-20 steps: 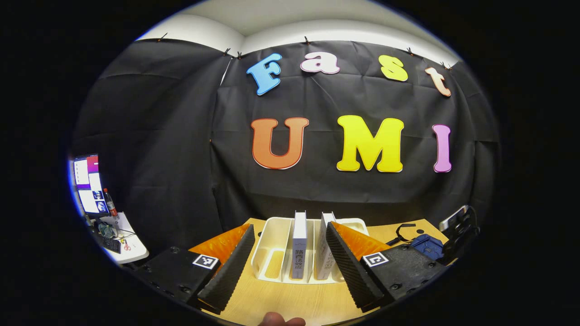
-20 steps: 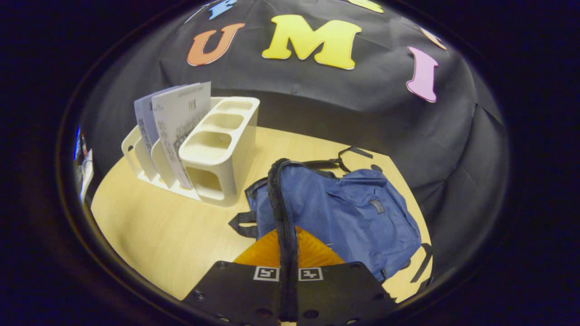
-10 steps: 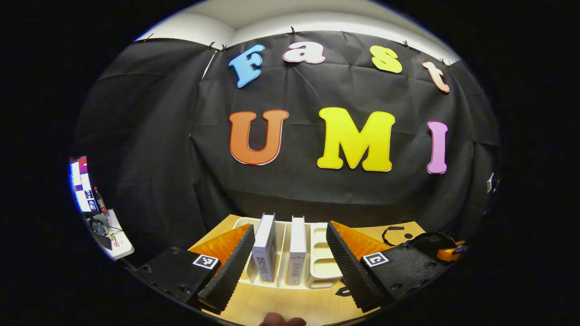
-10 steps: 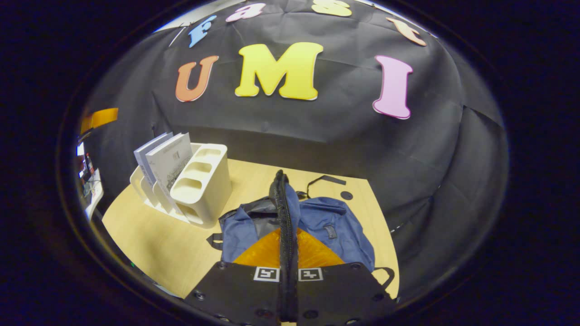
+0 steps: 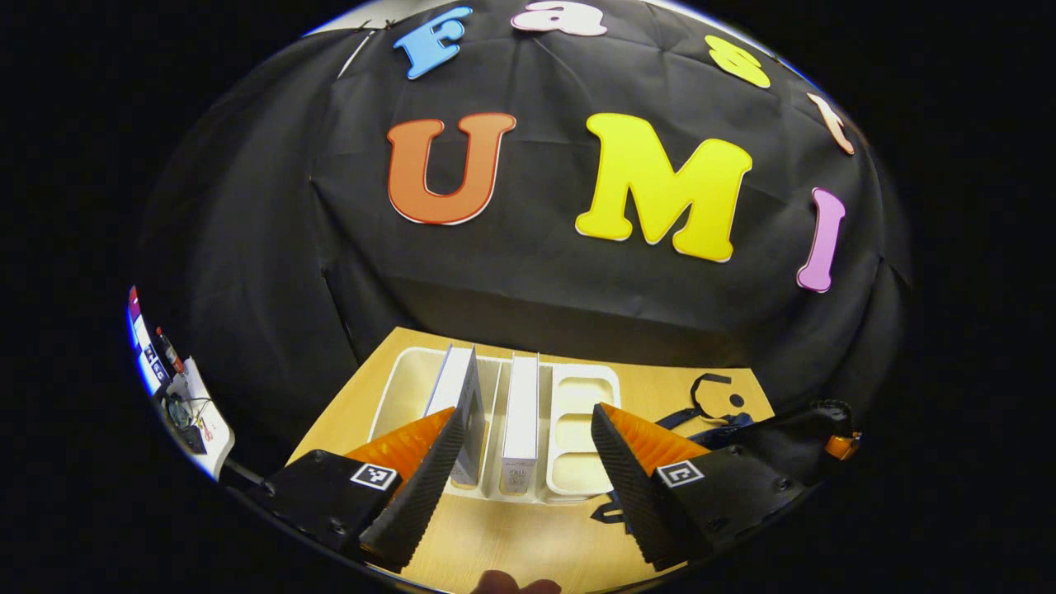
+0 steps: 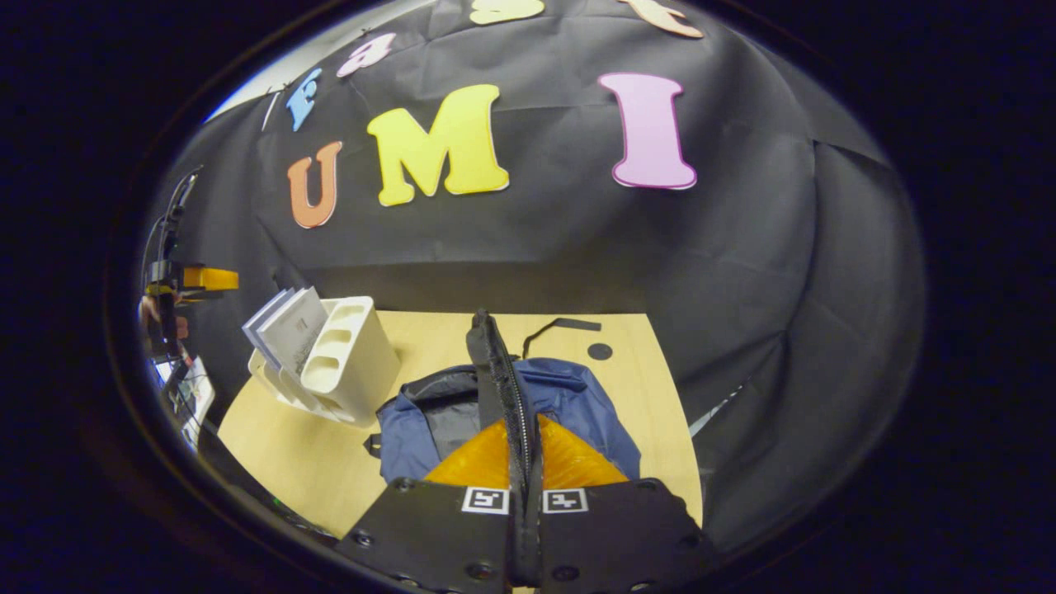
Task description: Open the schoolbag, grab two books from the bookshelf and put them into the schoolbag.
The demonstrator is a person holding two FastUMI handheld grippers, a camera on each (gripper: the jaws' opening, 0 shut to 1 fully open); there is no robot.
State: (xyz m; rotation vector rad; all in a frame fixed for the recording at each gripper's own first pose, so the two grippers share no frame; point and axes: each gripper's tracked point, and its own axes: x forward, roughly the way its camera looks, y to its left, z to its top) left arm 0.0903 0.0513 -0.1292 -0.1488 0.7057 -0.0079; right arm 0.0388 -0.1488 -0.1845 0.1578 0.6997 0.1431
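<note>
Two white books point(image 5: 520, 408) stand upright in a cream rack point(image 5: 582, 429) on the wooden table. My left gripper point(image 5: 525, 417) hovers open above and in front of them, with nothing between its fingers. The left book point(image 5: 462, 396) leans by my left finger. In the right gripper view, the blue schoolbag point(image 6: 577, 404) lies right of the rack point(image 6: 351, 367). My right gripper point(image 6: 520, 429) is shut on the bag's black zipper edge point(image 6: 491, 355) and holds it up, so the dark inside point(image 6: 450, 404) shows. The left gripper point(image 6: 177, 280) hangs at the far left, above the books point(image 6: 289, 330).
The black cloth wall runs close behind the table point(image 6: 313, 462). Black bag straps point(image 5: 709, 392) trail toward the back. A side desk point(image 5: 194, 404) with a screen and small items stands off to the left. The right gripper point(image 5: 825, 421) sits at the right edge.
My left gripper rose and tilted down over the rack, still open. My right gripper lifted and pulled back with the bag's zipper edge, so the mouth gapes wider.
</note>
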